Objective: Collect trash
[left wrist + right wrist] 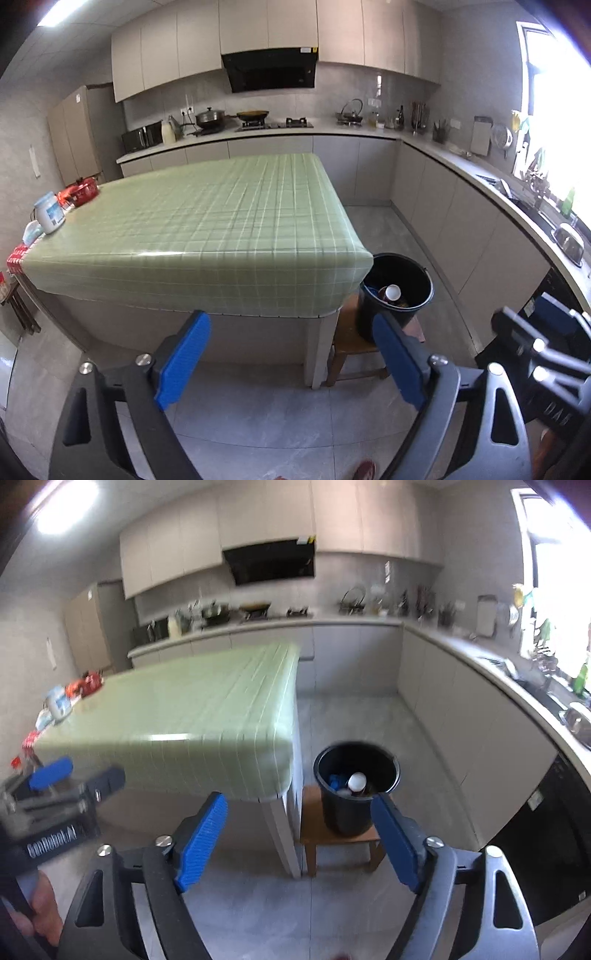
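- The left gripper (291,354) hangs in the air in front of the table (207,221), its blue fingers (183,360) spread wide with nothing between them.
- The right gripper (299,840) is also clear of the table, its blue fingers (201,843) wide apart and empty; this view is blurred.
- In the left wrist view the right gripper shows at the right edge; in the right wrist view the left gripper shows at the left edge, with a hand (44,908) below it.
- The table wears a green checked cloth, and most of its top is bare.
- A black bucket (397,291) stands on a low wooden stool (351,350) just beside the table's near right corner.
- The trash (391,293) lies inside the bucket: a white paper cup on its side, something blue, and darker bits I cannot tell apart.
- At the far left end of the table sit a white jar (50,214) with a blue label and a red pot (83,192).
- A kitchen counter (332,131) with a stove and pans runs along the back wall.
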Tool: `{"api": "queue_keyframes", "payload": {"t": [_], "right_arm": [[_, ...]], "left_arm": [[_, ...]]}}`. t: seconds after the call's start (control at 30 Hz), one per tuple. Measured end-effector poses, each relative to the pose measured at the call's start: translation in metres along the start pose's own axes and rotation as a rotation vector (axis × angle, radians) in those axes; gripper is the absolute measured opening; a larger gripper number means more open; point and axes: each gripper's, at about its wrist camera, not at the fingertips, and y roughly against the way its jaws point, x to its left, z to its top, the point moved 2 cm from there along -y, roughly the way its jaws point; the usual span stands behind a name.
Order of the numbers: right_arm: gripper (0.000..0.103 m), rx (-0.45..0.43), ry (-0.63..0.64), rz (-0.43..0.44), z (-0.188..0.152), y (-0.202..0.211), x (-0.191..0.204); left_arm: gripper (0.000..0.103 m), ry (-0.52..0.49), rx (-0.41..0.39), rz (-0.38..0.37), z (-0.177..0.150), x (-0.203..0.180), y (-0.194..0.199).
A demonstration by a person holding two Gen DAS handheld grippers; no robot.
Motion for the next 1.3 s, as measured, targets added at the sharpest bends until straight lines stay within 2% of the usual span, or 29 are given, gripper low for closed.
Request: {"api": "queue_keyframes", "payload": {"t": [0.03, 0.27, 0.53, 0.77, 1.3], "right_arm": [[0.089, -0.008, -0.02, -0.013, 0.002, 0.01, 0.0], [0.089, -0.017, -0.047, -0.001, 0.001, 0.032, -0.018], [0.09, -0.037, -0.044, 0.0, 0.003, 0.043, -0.05], [0.09, -0.048, -0.058, -0.004, 0.001, 0.048, -0.065], [0.09, -0.038, -0.049, 0.018, -0.003, 0.054, -0.064]], "left_arm": [[0.093, 0.002, -0.007, -0.003, -0.001, -0.002, 0.006], [0.094, 0.057, -0.033, -0.012, -0.006, -0.022, 0.025], [0.094, 0.045, -0.049, -0.009, -0.016, -0.053, 0.035], [0.094, 0.045, -0.058, 0.029, -0.022, -0.055, 0.045], [0.094, 0.049, -0.047, 0.052, -0.028, -0.062, 0.051]]}}
